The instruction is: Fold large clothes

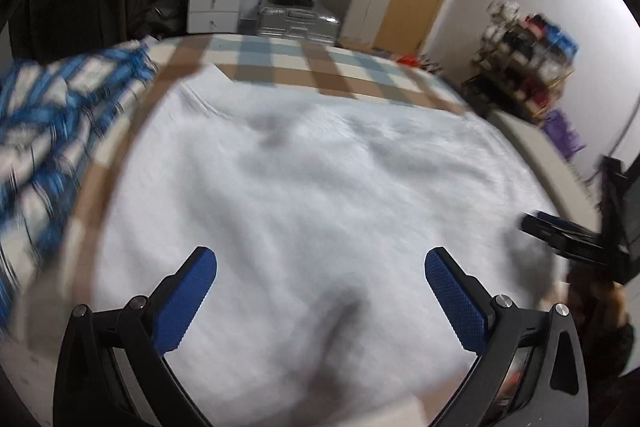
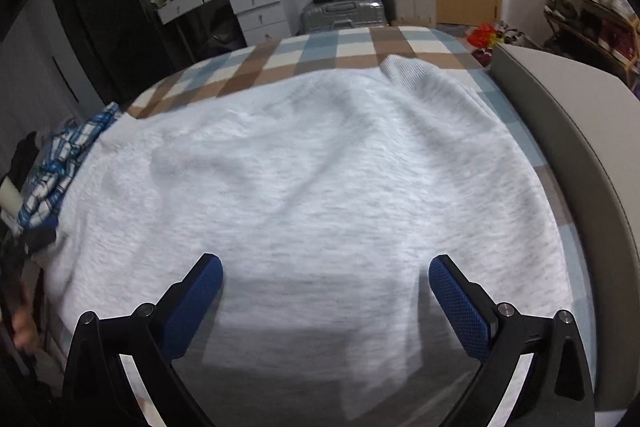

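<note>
A light grey sweatshirt [image 2: 312, 167] is spread flat over the checked bedspread [image 2: 280, 59], directly beneath and ahead of both grippers. The left gripper [image 1: 320, 263] and the right gripper [image 2: 325, 269] are held released above it, the 2 blue pads [image 2: 460, 303] of each parted (nothing between them). A blue plaid garment [image 1: 48, 115] is seen left of the left gripper.

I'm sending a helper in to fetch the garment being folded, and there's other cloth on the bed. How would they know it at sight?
Find the bed with the brown, blue and cream checked cover. Spread flat across most of it lies the pale grey sweatshirt, fleecy and plain. The blue-and-white plaid garment bunched at the bed's edge is patterned; the sweatshirt has no pattern at all.
</note>
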A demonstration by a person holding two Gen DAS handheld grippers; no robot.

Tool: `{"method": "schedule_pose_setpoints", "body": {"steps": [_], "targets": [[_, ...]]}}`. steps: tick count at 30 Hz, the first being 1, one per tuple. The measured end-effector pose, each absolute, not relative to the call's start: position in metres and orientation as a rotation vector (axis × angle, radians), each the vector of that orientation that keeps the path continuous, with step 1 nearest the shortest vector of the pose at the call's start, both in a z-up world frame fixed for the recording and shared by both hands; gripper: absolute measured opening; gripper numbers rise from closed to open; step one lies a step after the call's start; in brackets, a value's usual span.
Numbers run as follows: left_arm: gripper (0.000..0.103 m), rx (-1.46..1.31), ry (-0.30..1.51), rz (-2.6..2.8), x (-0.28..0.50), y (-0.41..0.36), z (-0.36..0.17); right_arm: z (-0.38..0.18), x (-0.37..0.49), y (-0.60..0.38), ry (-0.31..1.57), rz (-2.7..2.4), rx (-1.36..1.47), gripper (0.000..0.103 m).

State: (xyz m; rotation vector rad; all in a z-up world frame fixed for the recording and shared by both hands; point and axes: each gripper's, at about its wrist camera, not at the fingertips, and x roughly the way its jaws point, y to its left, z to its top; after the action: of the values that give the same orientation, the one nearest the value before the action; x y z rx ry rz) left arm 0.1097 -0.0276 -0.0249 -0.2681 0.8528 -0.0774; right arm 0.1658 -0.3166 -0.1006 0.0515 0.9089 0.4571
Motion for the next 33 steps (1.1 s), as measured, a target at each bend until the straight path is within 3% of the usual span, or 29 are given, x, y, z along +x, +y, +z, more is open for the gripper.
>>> {"method": "schedule_pose_setpoints", "body": {"steps": [5, 14, 23, 33], "targets": [[0.102, -0.157, 0.889, -0.043, 0.089, -0.057, -0.031, -0.092, 0.141, -0.277, 0.88, 0.581, -0.028, 0.103], [0.102, -0.254, 0.931, 0.103, 0.044, -0.023, -0.049, -0.118, 0.125, -0.234, 0.841, 0.544, -0.255, 0.103], [0.102, -0.132, 0.975, 0.158, 0.047, -0.038, -0.056, -0.121, 0.125, -0.237, 0.832, 0.54, -0.243, 0.103], [0.102, -0.367, 0.954, 0.154, 0.02, -0.013, -0.049, -0.12, 0.122, -0.24, 0.82, 0.554, -0.238, 0.103]]}}
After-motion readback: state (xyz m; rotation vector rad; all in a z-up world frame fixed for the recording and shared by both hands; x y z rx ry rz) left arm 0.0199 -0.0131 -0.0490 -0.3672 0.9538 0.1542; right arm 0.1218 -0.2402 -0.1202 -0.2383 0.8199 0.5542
